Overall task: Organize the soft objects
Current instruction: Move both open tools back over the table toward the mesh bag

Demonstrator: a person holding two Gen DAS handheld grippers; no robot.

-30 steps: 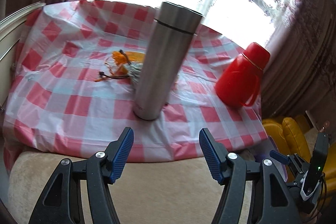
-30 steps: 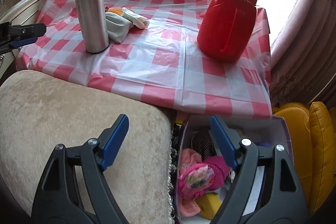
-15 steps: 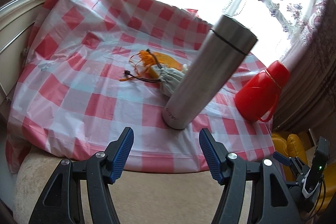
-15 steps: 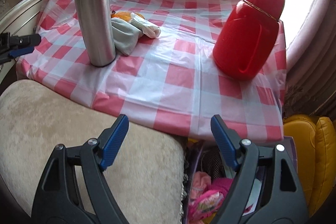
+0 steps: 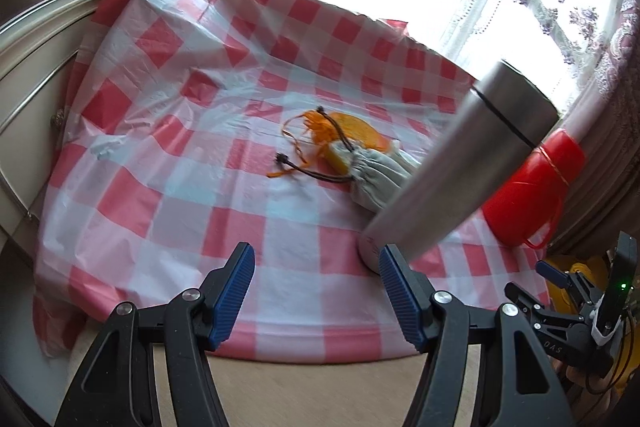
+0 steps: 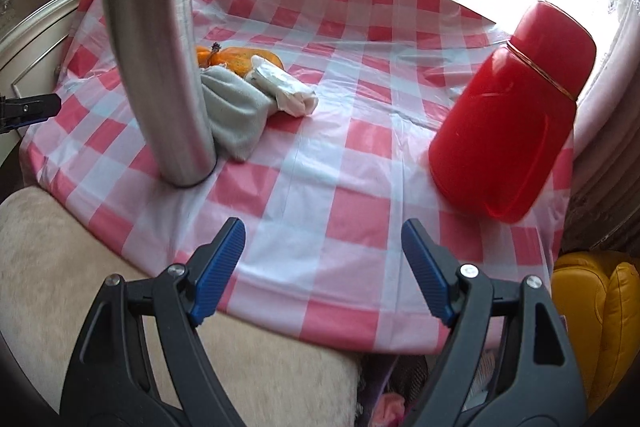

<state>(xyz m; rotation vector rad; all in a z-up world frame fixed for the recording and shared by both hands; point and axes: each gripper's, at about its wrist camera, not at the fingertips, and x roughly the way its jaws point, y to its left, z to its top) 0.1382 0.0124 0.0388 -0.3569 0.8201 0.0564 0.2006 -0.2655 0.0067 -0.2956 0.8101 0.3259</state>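
In the left wrist view, the left gripper point(image 5: 316, 291) fills the lower middle of the frame, its blue pads spread wide with nothing between them, aimed over the near edge of the checked tablecloth point(image 5: 168, 131). Just right of centre lie the soft things: an orange drawstring pouch point(image 5: 348, 129) with loose cords, and touching it a pale grey drawstring bag point(image 5: 378, 179). They sit bunched together, probably because they are waiting to be sorted as a group. The steel flask point(image 5: 460, 171) stands right of them, leaning across the frame through lens distortion and partly hiding the bag. The red jug point(image 5: 532, 191) is at the right edge, and the other tool shows in the lower right corner.

In the right wrist view, the flask point(image 6: 160, 67) rises at the upper left, with the grey bag point(image 6: 236, 111) touching its base, the orange pouch point(image 6: 240, 61) behind, and a rolled white cloth point(image 6: 284, 87) beside them. The right gripper point(image 6: 322, 271) hangs released at lower centre, jaws apart and empty. The red jug point(image 6: 516, 111) stands at the right.

Compared with a second ago, both tools have moved forward over the table: the flask has slid from centre to right in the left view, and the box of pink items below the right tool has almost left the frame
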